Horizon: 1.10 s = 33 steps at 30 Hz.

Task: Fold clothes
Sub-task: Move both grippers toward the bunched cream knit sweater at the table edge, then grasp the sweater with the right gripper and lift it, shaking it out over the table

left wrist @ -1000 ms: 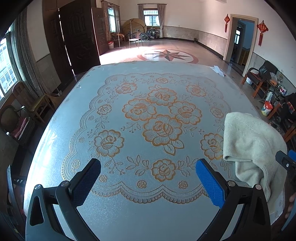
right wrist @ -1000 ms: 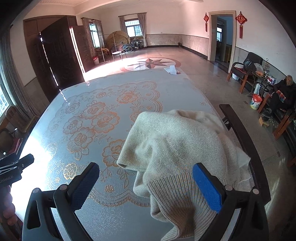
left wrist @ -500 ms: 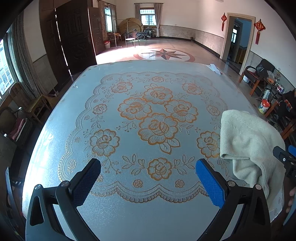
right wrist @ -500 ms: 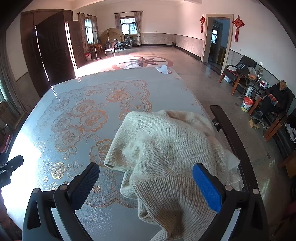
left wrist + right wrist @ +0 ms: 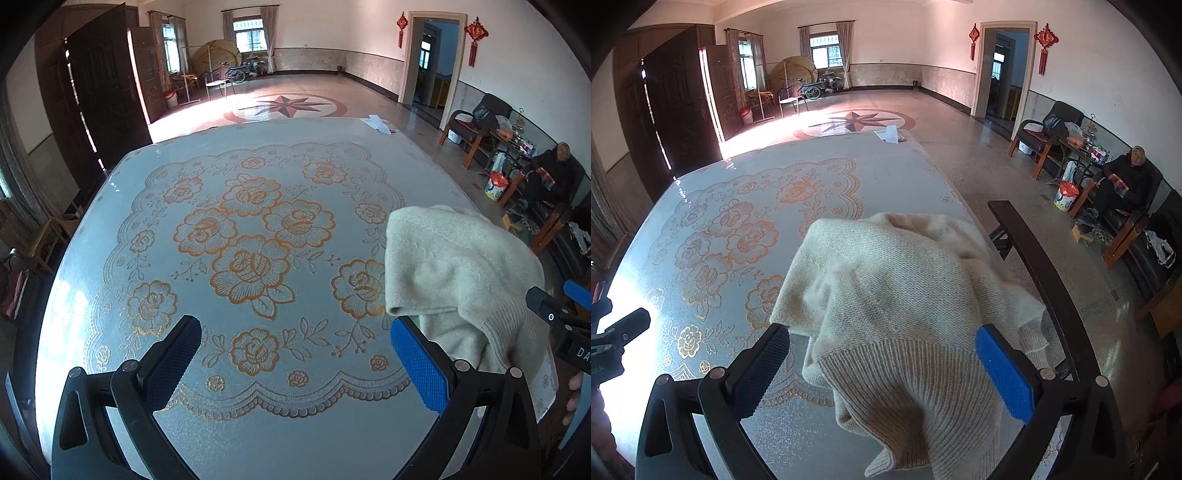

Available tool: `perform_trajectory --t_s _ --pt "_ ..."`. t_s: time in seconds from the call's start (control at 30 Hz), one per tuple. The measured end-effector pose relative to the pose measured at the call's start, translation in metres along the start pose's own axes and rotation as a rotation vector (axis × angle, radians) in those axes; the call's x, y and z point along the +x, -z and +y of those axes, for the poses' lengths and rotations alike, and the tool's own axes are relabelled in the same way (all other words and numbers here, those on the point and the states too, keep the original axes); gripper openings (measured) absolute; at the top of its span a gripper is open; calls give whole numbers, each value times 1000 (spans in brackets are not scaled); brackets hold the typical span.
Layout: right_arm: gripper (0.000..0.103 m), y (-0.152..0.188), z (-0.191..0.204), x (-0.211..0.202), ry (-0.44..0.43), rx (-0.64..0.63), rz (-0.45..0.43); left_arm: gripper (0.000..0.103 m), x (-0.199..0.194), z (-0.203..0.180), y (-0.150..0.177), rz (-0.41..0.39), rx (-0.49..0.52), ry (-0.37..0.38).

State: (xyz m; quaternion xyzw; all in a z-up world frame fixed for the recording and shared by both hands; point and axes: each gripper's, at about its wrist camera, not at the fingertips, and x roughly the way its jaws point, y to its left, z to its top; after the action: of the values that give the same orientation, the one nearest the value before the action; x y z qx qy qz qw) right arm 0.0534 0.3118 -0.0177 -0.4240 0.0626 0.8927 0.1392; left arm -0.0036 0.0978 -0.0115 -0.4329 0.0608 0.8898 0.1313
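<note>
A cream knitted sweater (image 5: 897,288) lies crumpled at the right side of the table, its ribbed hem toward me. My right gripper (image 5: 882,371) is open, and the hem lies in the wide gap between its blue pads (image 5: 1004,373) without being pinched. My left gripper (image 5: 295,365) is open over bare tablecloth, with the sweater (image 5: 454,273) just beyond its right finger. The right gripper's body (image 5: 554,317) shows at the right edge of the left wrist view. Part of the left gripper (image 5: 617,332) shows at the left edge of the right wrist view.
The large table (image 5: 258,435) carries a pale blue cloth with orange roses. A dark chair back (image 5: 1034,266) stands against its right edge. Papers (image 5: 892,134) lie at the far corner. A person (image 5: 1126,177) sits on a bench by the right wall.
The right gripper has come forward over the sweater, so the hem now sits between its fingers. The left gripper has shifted right, closer to the sweater.
</note>
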Motion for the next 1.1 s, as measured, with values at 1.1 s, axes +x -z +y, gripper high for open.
perform_trajectory --t_s 1.1 --pt "103 3 -52 83 -49 -62 150 103 21 -74 8 53 85 17"
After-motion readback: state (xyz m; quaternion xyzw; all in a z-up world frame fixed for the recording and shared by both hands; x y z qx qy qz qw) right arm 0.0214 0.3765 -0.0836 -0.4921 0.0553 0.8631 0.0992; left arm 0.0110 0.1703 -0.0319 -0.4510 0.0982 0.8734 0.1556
